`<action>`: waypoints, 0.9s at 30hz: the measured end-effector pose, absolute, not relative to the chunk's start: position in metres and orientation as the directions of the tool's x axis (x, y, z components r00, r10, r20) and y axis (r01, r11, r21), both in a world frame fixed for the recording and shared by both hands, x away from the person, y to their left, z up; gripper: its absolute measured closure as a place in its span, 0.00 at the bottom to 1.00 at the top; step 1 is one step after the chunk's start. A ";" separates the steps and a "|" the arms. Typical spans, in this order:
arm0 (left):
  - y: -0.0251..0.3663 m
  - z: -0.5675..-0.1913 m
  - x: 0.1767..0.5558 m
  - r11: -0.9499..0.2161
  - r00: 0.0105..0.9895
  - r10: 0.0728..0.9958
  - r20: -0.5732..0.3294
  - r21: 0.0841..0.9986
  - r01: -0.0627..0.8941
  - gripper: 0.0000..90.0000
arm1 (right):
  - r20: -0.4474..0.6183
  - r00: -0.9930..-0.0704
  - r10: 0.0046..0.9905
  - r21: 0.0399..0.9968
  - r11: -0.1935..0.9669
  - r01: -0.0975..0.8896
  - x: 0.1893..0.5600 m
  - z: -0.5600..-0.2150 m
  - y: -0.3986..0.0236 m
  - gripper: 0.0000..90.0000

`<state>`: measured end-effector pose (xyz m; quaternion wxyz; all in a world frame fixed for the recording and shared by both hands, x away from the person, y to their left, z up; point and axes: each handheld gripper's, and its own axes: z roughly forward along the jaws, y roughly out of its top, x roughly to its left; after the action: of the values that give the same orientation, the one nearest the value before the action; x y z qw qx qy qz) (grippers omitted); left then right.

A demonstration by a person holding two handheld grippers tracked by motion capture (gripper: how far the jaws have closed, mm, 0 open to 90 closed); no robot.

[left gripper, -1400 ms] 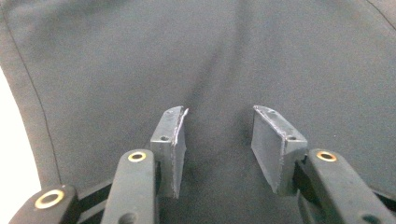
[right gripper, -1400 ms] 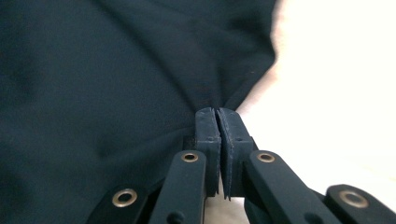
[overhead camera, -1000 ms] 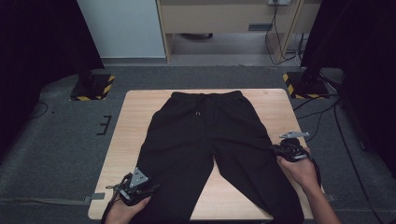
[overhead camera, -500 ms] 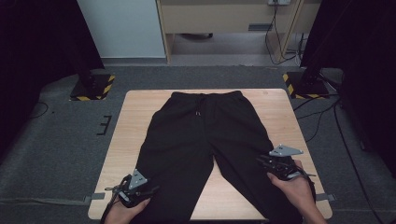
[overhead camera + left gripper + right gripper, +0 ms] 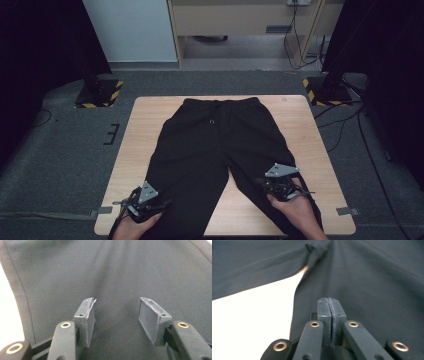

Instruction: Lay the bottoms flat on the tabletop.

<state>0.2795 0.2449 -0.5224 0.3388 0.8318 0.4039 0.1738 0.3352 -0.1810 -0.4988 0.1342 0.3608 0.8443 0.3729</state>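
Black trousers [image 5: 220, 145] lie flat on the wooden table [image 5: 145, 125], waistband at the far side, legs toward me. My left gripper [image 5: 162, 204] rests at the near end of the left leg. In the left gripper view it [image 5: 116, 312] stands open over the black cloth [image 5: 112, 270]; its jaws have just been opening, and the pads press on nothing. My right gripper [image 5: 261, 183] sits on the lower right leg. Seen along its own jaws, it [image 5: 328, 302] is shut, pads together with nothing between them, lying on the leg [image 5: 374, 277] beside bare table [image 5: 262, 312].
Two black stands with yellow-black striped bases [image 5: 97, 95] [image 5: 325, 90] flank the table's far corners. Cables [image 5: 350, 125] run over the grey carpet at the right. A wooden cabinet [image 5: 240, 20] stands behind. Bare tabletop [image 5: 235, 210] shows between the legs.
My right hand has slid left and nearer, from the outer edge of the right leg onto the leg. The left hand has stayed put.
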 end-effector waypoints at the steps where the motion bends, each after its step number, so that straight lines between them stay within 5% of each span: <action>1: 0.244 -0.523 0.280 -0.448 0.617 0.787 0.018 0.704 0.551 0.50 | 0.047 -0.708 0.705 0.726 0.462 0.509 0.334 -0.500 -0.177 0.95; 12: 0.242 -0.525 0.280 -0.450 0.625 0.781 0.021 0.712 0.539 0.43 | 0.019 -0.737 0.675 0.685 0.528 0.501 0.325 -0.518 -0.144 0.62; 16: 0.242 -0.525 0.281 -0.448 0.626 0.780 0.018 0.714 0.538 0.43 | 0.008 -0.736 0.677 0.679 0.537 0.501 0.326 -0.520 -0.136 0.57; 21: 0.243 -0.524 0.280 -0.444 0.623 0.782 0.016 0.717 0.538 0.43 | -0.016 -0.729 0.684 0.670 0.549 0.501 0.327 -0.523 -0.130 0.63; 27: 0.245 -0.524 0.281 -0.436 0.618 0.786 0.012 0.719 0.541 0.43 | -0.029 -0.712 0.702 0.662 0.547 0.513 0.332 -0.521 -0.132 0.99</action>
<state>0.2811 0.2453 -0.5241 0.3489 0.8289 0.4004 0.1759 0.3324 -0.1323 -0.5212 0.1467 0.3502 0.8671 0.3224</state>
